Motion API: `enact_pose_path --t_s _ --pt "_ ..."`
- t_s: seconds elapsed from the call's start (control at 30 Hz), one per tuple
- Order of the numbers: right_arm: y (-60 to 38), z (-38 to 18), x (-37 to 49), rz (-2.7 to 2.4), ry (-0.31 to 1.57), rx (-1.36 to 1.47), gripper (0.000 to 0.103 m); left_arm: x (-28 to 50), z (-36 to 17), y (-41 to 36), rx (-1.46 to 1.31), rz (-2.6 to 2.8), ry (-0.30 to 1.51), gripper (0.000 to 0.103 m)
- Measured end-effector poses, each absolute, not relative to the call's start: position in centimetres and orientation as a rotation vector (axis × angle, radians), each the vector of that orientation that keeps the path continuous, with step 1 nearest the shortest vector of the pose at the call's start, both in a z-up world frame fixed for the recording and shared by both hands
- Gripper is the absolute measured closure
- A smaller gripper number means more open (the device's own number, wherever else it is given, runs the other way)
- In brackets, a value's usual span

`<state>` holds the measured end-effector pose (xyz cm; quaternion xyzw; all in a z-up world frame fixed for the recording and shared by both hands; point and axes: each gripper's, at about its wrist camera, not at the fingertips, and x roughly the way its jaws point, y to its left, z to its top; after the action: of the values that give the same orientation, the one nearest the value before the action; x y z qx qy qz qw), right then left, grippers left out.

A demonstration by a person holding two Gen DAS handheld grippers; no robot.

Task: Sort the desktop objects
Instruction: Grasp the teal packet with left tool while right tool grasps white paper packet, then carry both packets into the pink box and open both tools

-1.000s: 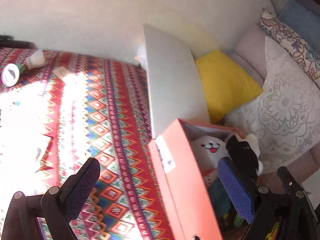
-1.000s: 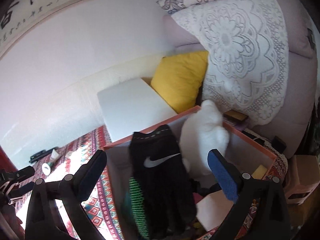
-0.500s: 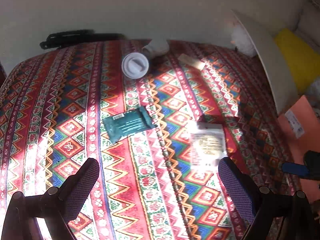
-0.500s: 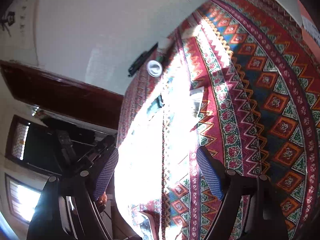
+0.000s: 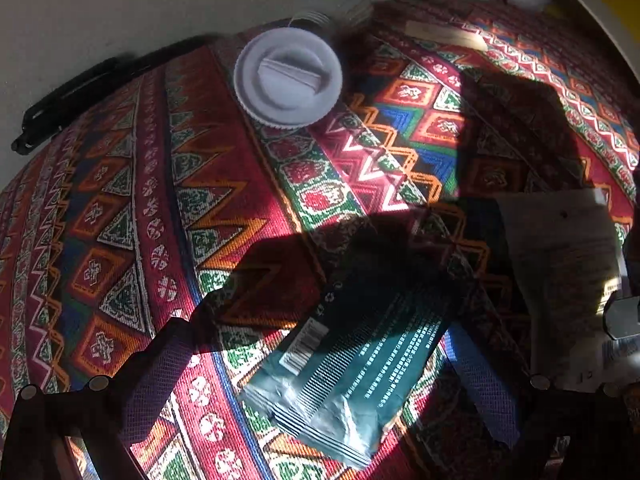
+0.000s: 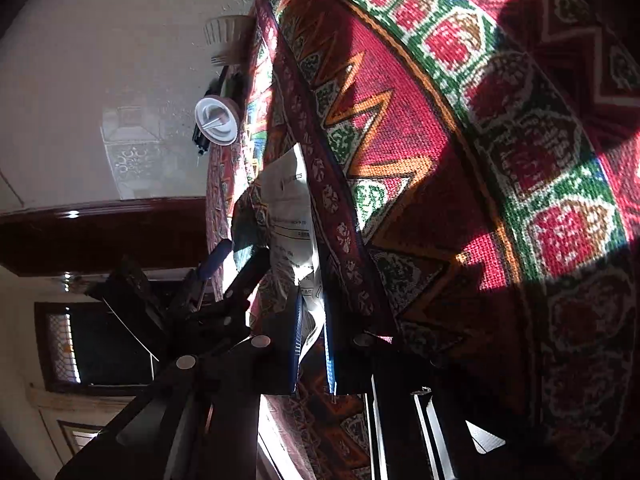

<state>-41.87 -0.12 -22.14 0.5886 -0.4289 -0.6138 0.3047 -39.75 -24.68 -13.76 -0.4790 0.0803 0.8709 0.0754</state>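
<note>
1. Teal packet (image 5: 352,360) lies flat on the patterned cloth (image 5: 132,208), between the widely spread fingers of the left gripper (image 5: 320,392); neither pad touches it.
2. Right gripper (image 6: 312,344) is clamped narrowly on the near edge of the white paper pouch (image 6: 290,216), low against the cloth.

Both wrist views low, close over the patterned cloth (image 5: 248,216), sharing the white packet (image 6: 294,216).

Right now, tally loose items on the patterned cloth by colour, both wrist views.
Dark green: 1, foil packet
White: 2, paper pouch, tube with round cap
Black: 1, long object at the far edge
Tan: 1, flat strip
Total: 5
</note>
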Motion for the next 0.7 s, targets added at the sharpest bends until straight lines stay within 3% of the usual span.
enact_pose_path --t_s 0.1,0.13,0.17,0.2,0.23,0.43,0.7 --pt "0.2 -22.6 -42.0 -1.593 -1.193 1.522 0.096 -39.0 -13.4 -24.8 -1.403 2.612 0.187 0.007" --pt "0.2 -22.3 -41.8 -1.604 -1.186 1.518 0.095 -38.7 -13.2 -24.8 -1.395 2.613 0.167 0.018" --pt "0.3 -22.0 -41.7 -1.616 -1.179 1.515 0.095 -38.3 -12.9 -24.8 -1.390 2.615 0.144 0.039" --pt "0.4 -21.7 -41.6 -1.627 -1.171 1.511 0.095 -37.7 -12.5 -24.9 -1.394 2.620 0.112 0.052" --pt "0.7 -21.4 -41.3 -1.634 -1.171 1.504 0.096 -37.1 -12.1 -24.9 -1.398 2.622 0.082 0.057" --pt "3.3 -17.4 -38.1 -1.664 -1.167 1.453 0.096 -31.5 -9.4 -23.6 -1.363 2.656 -0.016 0.057" --pt "7.2 -7.9 -31.5 -1.730 -1.058 1.223 0.096 -21.8 0.0 -19.2 -1.121 2.776 -0.140 0.056"
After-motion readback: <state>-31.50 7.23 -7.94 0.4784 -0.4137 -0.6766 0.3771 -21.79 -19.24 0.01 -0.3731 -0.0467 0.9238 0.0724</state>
